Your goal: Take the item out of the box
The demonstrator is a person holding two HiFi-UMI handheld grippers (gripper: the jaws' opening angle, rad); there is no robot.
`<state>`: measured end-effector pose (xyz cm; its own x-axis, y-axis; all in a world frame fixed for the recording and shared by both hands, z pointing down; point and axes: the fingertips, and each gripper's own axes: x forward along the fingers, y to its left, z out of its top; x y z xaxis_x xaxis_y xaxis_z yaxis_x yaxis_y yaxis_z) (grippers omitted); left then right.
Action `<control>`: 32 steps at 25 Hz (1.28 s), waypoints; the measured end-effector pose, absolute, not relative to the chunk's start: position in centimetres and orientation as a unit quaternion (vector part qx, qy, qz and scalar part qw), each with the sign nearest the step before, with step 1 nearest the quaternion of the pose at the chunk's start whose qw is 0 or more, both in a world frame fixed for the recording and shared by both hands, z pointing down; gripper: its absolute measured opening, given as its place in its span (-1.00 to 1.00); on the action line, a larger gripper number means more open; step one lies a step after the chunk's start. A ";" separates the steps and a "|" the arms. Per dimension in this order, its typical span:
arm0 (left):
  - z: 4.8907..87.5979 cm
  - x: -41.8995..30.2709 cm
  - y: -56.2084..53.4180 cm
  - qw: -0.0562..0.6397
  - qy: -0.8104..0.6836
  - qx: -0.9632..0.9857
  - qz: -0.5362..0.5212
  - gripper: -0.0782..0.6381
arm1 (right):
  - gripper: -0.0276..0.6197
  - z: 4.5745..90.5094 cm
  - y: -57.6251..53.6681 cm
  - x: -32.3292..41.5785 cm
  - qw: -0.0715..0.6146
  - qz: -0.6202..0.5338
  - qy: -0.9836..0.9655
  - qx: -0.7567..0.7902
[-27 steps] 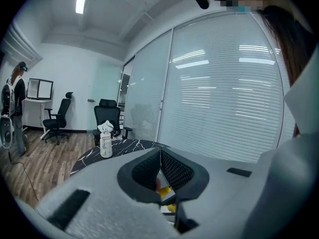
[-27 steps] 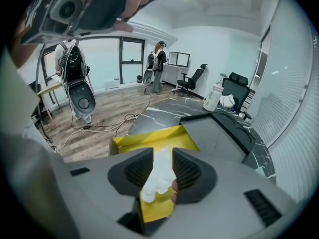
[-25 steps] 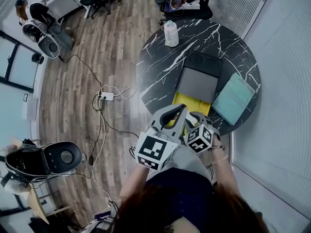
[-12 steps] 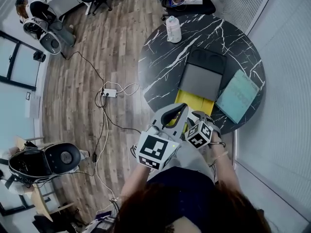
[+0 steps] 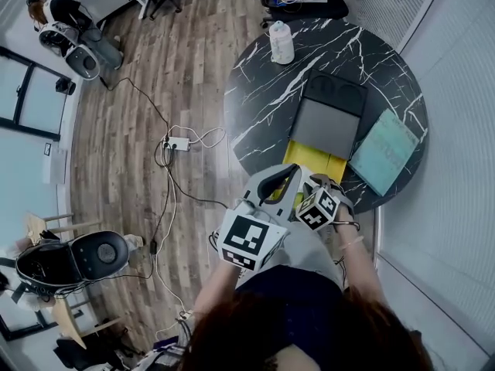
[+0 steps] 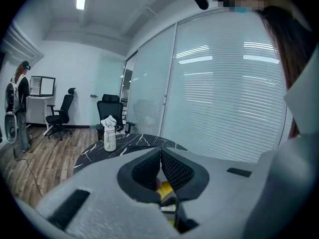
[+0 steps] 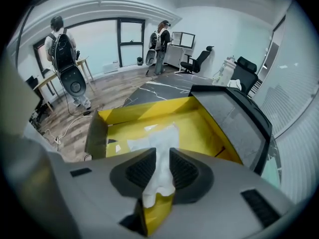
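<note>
The open yellow cardboard box sits at the 6 o'clock edge of the round black marble-patterned surface, the position nearest the person, so both tools reach it without stretching. The right tool is closed on one end of the crumpled white paper-like item. The rest of the item trails back onto the yellow floor of the box, so it is gripped but not yet clear of the box. A grip on the free end appears chosen so that a pull draws the item up and over the near wall. The left tool is closed, its pads meeting at the tips with nothing evident between them. It hangs just beside the box's near-left edge, probably on standby to steady the box. A dark grey rectangular panel lies touching the box at its 12 o'clock side.
</note>
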<state>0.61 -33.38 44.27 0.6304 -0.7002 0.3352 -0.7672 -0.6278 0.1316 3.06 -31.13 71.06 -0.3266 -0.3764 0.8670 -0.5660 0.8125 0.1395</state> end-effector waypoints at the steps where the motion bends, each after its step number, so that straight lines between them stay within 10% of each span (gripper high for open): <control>1: 44.3 0.5 -33.4 0.133 -0.412 0.893 0.128 -0.70 | -0.64 71.2 -31.2 3.1 0.504 0.093 -0.808 0.292; 32: 43.2 -1.7 -29.6 0.124 -0.434 0.885 0.113 -0.70 | -0.84 69.4 -30.1 3.6 0.491 0.094 -0.801 0.330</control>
